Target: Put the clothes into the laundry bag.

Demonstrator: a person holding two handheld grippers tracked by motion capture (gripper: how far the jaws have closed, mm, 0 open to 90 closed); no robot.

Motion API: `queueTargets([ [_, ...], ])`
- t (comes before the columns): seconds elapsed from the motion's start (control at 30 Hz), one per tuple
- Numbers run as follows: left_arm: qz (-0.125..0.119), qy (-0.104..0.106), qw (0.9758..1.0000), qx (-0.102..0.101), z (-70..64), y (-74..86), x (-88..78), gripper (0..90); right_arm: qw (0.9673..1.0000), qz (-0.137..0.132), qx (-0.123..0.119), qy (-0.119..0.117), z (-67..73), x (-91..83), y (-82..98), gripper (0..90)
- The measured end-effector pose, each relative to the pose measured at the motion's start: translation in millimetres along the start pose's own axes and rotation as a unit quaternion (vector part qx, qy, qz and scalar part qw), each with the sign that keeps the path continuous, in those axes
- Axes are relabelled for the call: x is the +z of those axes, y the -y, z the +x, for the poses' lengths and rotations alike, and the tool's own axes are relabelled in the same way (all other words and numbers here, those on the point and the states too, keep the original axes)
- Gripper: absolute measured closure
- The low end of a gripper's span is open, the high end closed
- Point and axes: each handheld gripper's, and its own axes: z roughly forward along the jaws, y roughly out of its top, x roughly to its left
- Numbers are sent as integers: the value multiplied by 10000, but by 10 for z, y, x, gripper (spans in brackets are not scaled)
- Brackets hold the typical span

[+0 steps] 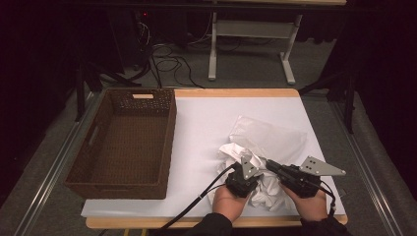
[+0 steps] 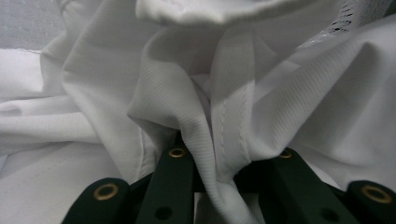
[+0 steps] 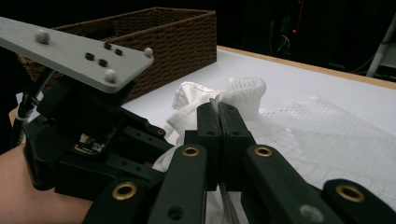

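A: What are the two claws doing?

B: Both sit at the near edge of the table (image 1: 196, 123), each in one of the person's hands, pushed into a crumpled white garment (image 1: 265, 189). The left gripper (image 1: 244, 172) has its jaws clamped on a fold of that cloth; in the left gripper view a seamed ridge of the white garment (image 2: 224, 116) runs down between the two black jaws and bunches up right in front of them

A: And the other one?

B: The right gripper (image 1: 273, 168) is squeezed tight. In the right gripper view (image 3: 219, 122) its pads meet with a thin mesh edge pinched between them, and that edge seems to belong to the mesh laundry bag (image 3: 322, 140) lying flat just beyond and to the right of the jaws. I take it as a grip on the bag

A: Where is the garment relative to the claws?

B: It lies under and between them, touching both. From the right gripper a lump of the garment (image 3: 219, 100) rises just ahead of the fingertips, and the left gripper with its grey plate (image 3: 70, 53) is close beside, to the left

A: Anything else nearby?

B: A brown woven basket (image 1: 123, 142) stands well apart, to the left of the left gripper. The bag (image 1: 270, 135) spreads out on the table just beyond both claws, touching the garment
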Motion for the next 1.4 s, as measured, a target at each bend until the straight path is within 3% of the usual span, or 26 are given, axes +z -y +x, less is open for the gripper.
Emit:
queueTargets([
  [0.03,-39,5,10000,23,1,5,-16,744,10000,0,-8,13,-1,-2,1,900],
  [0.13,-272,90,9996,53,7,37,-107,525,10000,9,25,34,-28,-2,16,900],
  [0.27,-435,39,9990,71,20,91,-227,285,10000,25,45,71,-49,-13,27,900],
  [0.33,-489,-13,9988,76,39,117,-286,220,10000,28,36,85,-48,-13,25,900],
  [0.5,-646,-21,9979,101,80,174,-403,166,9999,36,11,107,-41,-7,24,900],
  [0.67,-772,-24,9966,289,60,181,-512,157,9999,33,33,102,-47,-10,27,900],
  [0.83,-989,-90,9949,148,91,149,-603,151,9999,36,25,112,-46,-10,26,900],
  [0.97,-1035,-9,9945,159,93,99,-590,166,9999,47,32,111,-50,-4,30,900],
  [1.07,-1011,135,9946,214,85,47,-533,238,9999,51,43,93,-45,-1,32,900],
  [1.13,-1015,277,9941,277,72,18,-486,354,9999,56,56,93,-43,1,35,900],
  [1.2,-1010,263,9943,237,60,-7,-442,487,9999,64,40,97,-44,5,38,900],
  [1.23,-1035,357,9938,201,63,-16,-427,591,9999,66,57,98,-43,7,40,900],
  [1.3,-1099,332,9931,255,38,-31,-410,719,9999,75,69,82,-46,12,46,900],
  [1.4,-1132,320,9926,295,11,-46,-393,817,9999,74,73,76,-54,17,49,900],
])
